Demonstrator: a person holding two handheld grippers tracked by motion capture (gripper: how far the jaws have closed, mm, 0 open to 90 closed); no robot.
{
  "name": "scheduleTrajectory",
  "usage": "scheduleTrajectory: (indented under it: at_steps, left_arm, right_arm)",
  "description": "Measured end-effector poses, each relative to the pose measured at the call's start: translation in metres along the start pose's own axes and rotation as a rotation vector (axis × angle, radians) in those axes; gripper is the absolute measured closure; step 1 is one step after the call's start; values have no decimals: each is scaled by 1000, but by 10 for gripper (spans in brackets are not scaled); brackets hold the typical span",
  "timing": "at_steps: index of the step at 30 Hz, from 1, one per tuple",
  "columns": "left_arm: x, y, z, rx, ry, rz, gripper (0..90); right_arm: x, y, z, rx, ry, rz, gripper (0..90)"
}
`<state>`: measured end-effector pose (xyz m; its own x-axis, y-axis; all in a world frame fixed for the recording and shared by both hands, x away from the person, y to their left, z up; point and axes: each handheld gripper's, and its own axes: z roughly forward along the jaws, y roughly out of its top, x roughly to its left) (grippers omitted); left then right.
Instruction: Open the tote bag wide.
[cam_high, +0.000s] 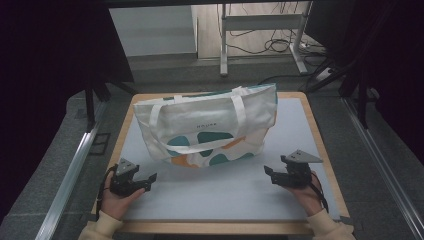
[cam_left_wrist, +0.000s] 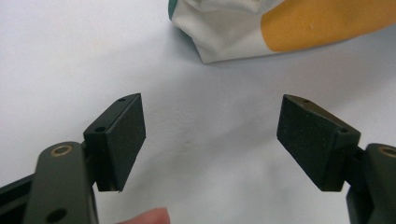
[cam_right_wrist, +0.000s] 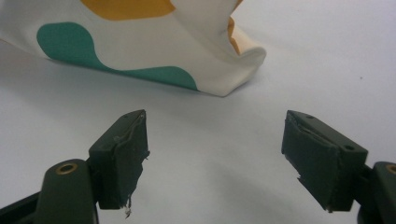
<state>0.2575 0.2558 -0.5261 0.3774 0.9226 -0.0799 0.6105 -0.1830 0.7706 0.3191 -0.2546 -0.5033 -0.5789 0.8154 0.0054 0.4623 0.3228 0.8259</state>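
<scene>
The left claw sits low at the near left of the surface, held in the person's left hand, its jaws spread wide with nothing between them; in the left gripper view the pads stand apart over bare white surface. The right claw at the near right is likewise released and holds nothing, its worn pads well apart. Both point toward the tote bag, which stands in the middle of the surface, cream with teal and orange blotches, handles drooping down its front. Neither claw touches the bag; each is near one lower corner
</scene>
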Motion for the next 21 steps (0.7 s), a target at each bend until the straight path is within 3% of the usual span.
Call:
scheduleTrajectory:
  at_steps: [5,9,17,21]
  left_arm:
    - [3,0,-4,-27,-2,-7,235]
    - [3,1,-3,-21,-13,-12,252]
    - [0,6,0,-31,-25,2,262]
    - [2,8,0,-39,-52,11,282]
  right_arm:
    - [0,1,6,10,6,1,233]
    - [-2,0,6,17,12,7,244]
    - [-2,0,-6,-10,14,13,267]
    - [-4,0,-6,-5,14,14,272]
